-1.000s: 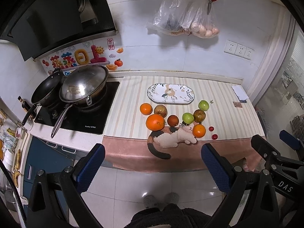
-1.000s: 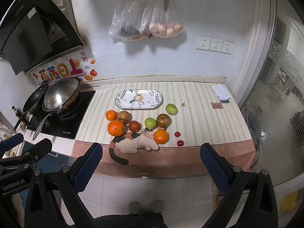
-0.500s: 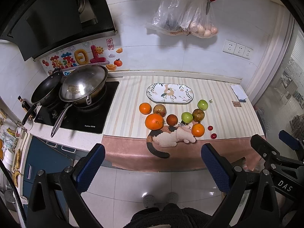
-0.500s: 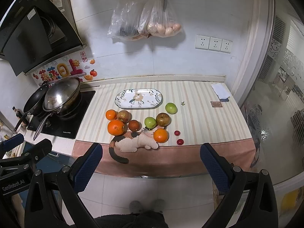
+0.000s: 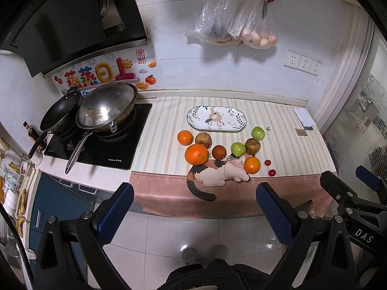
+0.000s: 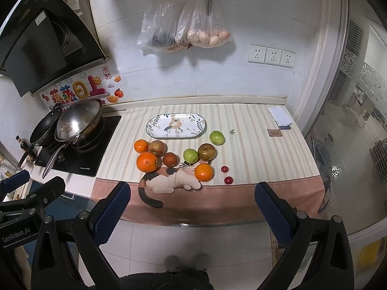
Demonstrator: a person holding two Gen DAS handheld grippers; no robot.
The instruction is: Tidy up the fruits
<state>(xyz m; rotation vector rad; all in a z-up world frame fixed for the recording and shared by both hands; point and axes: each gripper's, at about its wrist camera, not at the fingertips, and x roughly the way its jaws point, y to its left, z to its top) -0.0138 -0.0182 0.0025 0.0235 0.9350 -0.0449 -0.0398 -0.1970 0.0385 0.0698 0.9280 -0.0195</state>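
1. The left gripper [image 5: 193,213] hangs with its jaws spread wide and nothing between them; the right gripper [image 6: 192,211] is the same, wide apart and empty. Both hang over the floor, well back from the counter's front edge.

2. The fruit lies loose on the striped cloth [image 6: 254,130], all in front of the oval plate [image 6: 176,125], which holds nothing. Nearest the plate are a small orange [image 6: 141,145], a reddish apple [image 6: 157,147] and a green apple [image 6: 216,137]. Further forward are a big orange [image 6: 147,161], a dark fruit [image 6: 170,159], a second green apple [image 6: 190,155] and a brownish apple [image 6: 206,152].

3. Another orange [image 6: 204,172] sits against the toy cat [image 6: 169,180], whose tail droops over the counter edge.

4. Risks, as I judge them: round fruit nudged during a reach could roll forward off the edge, and the two small red fruits [image 6: 226,174] are close to it. Touching fruits may shift when a neighbour is lifted.

5. Open room lies to the right of the plate; to its left the pans [image 6: 72,125] on the stove crowd things.
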